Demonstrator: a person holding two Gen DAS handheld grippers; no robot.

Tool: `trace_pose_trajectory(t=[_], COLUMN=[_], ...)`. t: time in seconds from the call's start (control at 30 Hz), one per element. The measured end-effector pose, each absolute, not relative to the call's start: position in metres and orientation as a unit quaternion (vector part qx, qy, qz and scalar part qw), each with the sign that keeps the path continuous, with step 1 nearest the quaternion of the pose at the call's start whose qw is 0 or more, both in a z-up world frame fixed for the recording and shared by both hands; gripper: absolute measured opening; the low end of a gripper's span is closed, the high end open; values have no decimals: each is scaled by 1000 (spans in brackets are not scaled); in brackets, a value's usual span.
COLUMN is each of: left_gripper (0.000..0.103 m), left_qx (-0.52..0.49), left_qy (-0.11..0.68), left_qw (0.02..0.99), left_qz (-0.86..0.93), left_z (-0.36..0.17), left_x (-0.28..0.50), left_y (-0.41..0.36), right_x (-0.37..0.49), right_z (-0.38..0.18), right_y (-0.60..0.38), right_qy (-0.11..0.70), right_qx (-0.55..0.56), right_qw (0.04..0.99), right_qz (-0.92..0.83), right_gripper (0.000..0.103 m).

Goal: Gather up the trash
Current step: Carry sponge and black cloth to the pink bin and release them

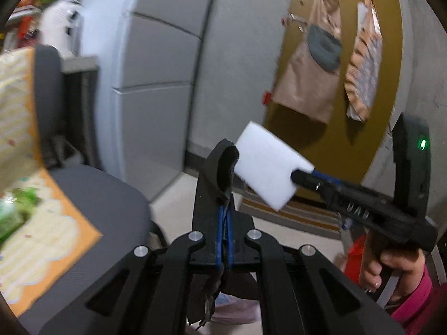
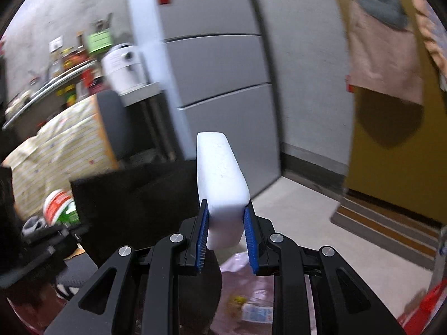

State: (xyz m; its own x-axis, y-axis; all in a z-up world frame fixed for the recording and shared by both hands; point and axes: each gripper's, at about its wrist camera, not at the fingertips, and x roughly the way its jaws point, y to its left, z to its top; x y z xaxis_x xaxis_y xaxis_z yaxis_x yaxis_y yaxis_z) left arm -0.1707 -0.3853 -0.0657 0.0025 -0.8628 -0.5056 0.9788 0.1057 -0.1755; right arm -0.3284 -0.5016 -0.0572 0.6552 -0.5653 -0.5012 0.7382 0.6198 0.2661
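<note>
1. The step in hand looks like carrying: a white foam block (image 2: 222, 187) is being taken from wherever it was picked up toward a trash bag, and it has not been let go.

2. The right gripper (image 2: 225, 234) has its jaws pinching the lower end of the block between the blue pads (image 2: 202, 234). The block stands up out of the jaws, clear of everything else. The left wrist view shows the same block (image 1: 269, 164) held in the air, with a hand (image 1: 391, 265) in a pink sleeve on the gripper's handle.

3. The left gripper (image 1: 225, 209) has its jaws pressed together. A strip of dark film (image 1: 227, 167) is caught between them and hangs below; it may be the edge of a black bag, but I cannot tell for sure.

4. A pinkish plastic bag (image 2: 245, 293) with bits of litter in it lies low in the right wrist view, just under the jaws. A grey chair (image 1: 92, 195) and a patterned cloth (image 1: 42, 237) sit to the left, and a grey cabinet (image 2: 223, 69) stands behind.

5. The next move, as I judge it, calls for bringing the block down over the bag's mouth, then spreading the right jaws so it drops inside. The left gripper should keep its pinch meanwhile. Both views are blurred, so slowing before the release would help.
</note>
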Motion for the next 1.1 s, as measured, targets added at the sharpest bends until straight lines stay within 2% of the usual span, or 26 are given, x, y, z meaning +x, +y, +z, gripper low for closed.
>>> trace_pose_trajectory(t=[0.27,0.33,0.4,0.47,0.5,0.63,1.1], left_gripper=[1,11,35,45,48,51,51], left_qx=[151,175,194,193,190,167,134], left_qy=[332,363,373,361,359,341,300], left_qw=[652,652,662,679,684,719,814], left_qz=[-665,-643,-621,-609,-606,-582,-479], left_z=[-132,-155,-166,-165,-162,-144,-107], left_x=[-172,-165,-159,-150,-147,-130,-88], left_y=[-436,-445,-445,-434,-432,-412,-307], right_x=[-356,-355,-351,-348,-344,-331,-282], right_z=[-80,-86,-92,-99,-103,-115,-77], right_y=[-525,-526,-525,-525,-524,-521,-477], right_qy=[193,201,215,229,239,273,247], right_qx=[259,257,253,253,255,264,225], right_qw=[857,855,852,848,845,835,878], right_qz=[-402,-403,-405,-405,-404,-398,-343], right_gripper=[25,25,26,28,33,43,44])
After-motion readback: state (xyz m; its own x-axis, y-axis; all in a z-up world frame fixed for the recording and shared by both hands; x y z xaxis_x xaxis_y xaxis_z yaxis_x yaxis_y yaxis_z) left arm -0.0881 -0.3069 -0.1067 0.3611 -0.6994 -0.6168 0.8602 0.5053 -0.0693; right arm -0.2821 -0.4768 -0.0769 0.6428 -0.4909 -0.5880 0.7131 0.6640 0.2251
